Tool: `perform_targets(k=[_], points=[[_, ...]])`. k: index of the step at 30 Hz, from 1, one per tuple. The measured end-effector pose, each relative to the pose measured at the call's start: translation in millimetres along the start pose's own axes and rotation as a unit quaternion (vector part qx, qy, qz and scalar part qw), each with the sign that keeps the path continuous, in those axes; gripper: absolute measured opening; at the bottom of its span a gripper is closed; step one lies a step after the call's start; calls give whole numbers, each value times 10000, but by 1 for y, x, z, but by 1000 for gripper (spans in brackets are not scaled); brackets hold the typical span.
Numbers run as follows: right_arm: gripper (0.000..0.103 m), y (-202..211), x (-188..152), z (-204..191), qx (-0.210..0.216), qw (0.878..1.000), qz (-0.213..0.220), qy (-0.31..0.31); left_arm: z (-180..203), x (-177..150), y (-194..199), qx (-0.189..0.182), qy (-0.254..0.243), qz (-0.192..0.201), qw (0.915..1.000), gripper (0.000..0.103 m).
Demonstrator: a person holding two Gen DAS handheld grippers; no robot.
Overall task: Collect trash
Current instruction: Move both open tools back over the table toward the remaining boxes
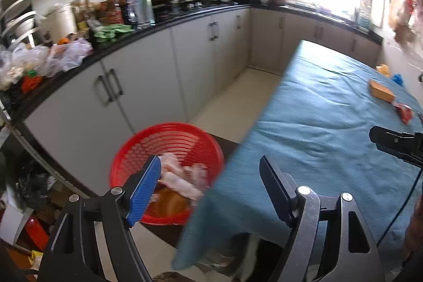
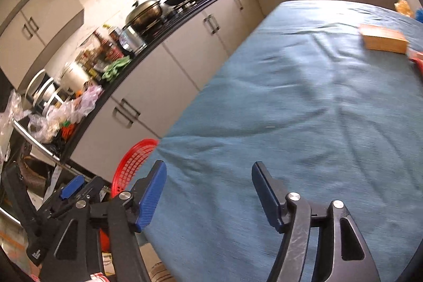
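Trash was crumpled pale pink-white paper or wrap – soft, creased, blurred – lying in the basket over something orange. Basket: round red plastic lattice, below the near table corner. Left gripper was spread, nothing between its ribbed blue pads, left one over the basket. Right gripper was spread too – empty, over the wrinkled blue cloth. Flat tan box and red wrapper lay far across the cloth.
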State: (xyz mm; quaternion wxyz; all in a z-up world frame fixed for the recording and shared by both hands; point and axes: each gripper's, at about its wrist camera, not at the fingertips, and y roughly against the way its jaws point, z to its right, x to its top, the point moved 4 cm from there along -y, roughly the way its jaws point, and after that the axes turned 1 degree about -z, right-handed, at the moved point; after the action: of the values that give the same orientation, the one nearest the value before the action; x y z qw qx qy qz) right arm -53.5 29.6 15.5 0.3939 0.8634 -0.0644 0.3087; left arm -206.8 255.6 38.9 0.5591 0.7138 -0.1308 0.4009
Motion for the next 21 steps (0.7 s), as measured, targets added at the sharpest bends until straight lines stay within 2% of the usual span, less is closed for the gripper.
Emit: perform_targets(k=[4, 9, 14, 18, 21], points=[[77, 30, -2, 36, -259, 9994, 165, -177, 29, -2, 3, -319, -202, -70, 9993, 77], [79, 70, -5, 91, -649, 9956, 440, -514, 66, -7, 2, -547, -543, -160, 9969, 77], [80, 101, -6, 138, -959, 9891, 645, -907, 103, -13, -3, -904, -871, -300, 9916, 77], [80, 121, 12, 164, -1171, 9846, 842, -989, 124, -15, -7, -1144, -931, -409, 9882, 77], [80, 129, 45, 181, -1312, 9810, 1019, -1003, 138, -14, -8, -1426, -949, -488, 9840, 77]])
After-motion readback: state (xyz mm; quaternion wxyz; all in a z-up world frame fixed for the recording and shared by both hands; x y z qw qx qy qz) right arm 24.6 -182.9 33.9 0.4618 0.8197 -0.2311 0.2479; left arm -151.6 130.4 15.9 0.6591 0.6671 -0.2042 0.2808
